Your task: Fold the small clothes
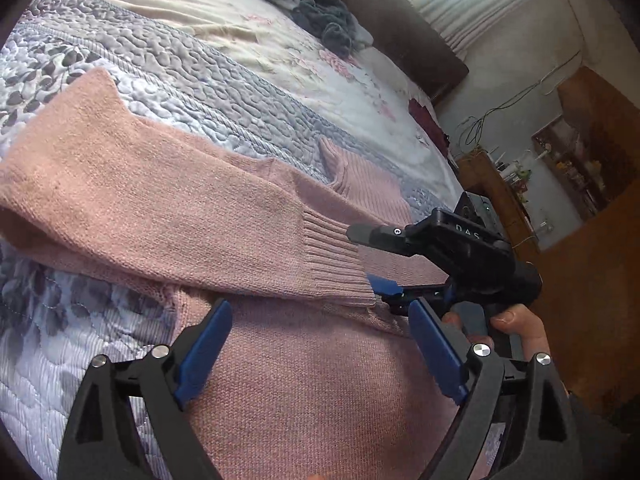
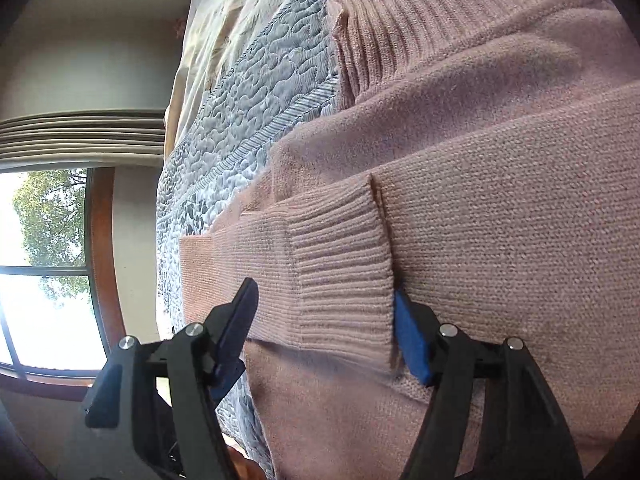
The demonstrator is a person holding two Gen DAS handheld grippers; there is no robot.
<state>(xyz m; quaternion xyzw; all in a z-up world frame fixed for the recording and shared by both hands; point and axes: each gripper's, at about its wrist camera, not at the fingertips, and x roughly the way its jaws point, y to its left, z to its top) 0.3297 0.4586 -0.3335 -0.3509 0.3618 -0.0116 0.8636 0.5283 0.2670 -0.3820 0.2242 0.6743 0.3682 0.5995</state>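
While the pink knit sweater point(image 1: 280, 360) lay on the quilted bedspread point(image 1: 168, 80), a sleeve's ribbed cuff point(image 2: 340, 272) sat between the spread jaws of the right gripper point(image 2: 324, 320). The left gripper point(image 1: 320, 340) hovered over the sweater, jaws apart. "DAS" was legible on the right gripper's body.

A home bedroom: quilted bedspread point(image 1: 168, 76), dark wooden headboard point(image 1: 400, 28), curtained window point(image 2: 44, 272).

I'm seeing daylight pour in thru the window point(image 2: 44, 280), blown out white w/ glare. Sweater point(image 2: 500, 220) evenly lit, knit sharp. Heavy fisheye bend + dark vignette at edges, both cams. Soft shadows only.
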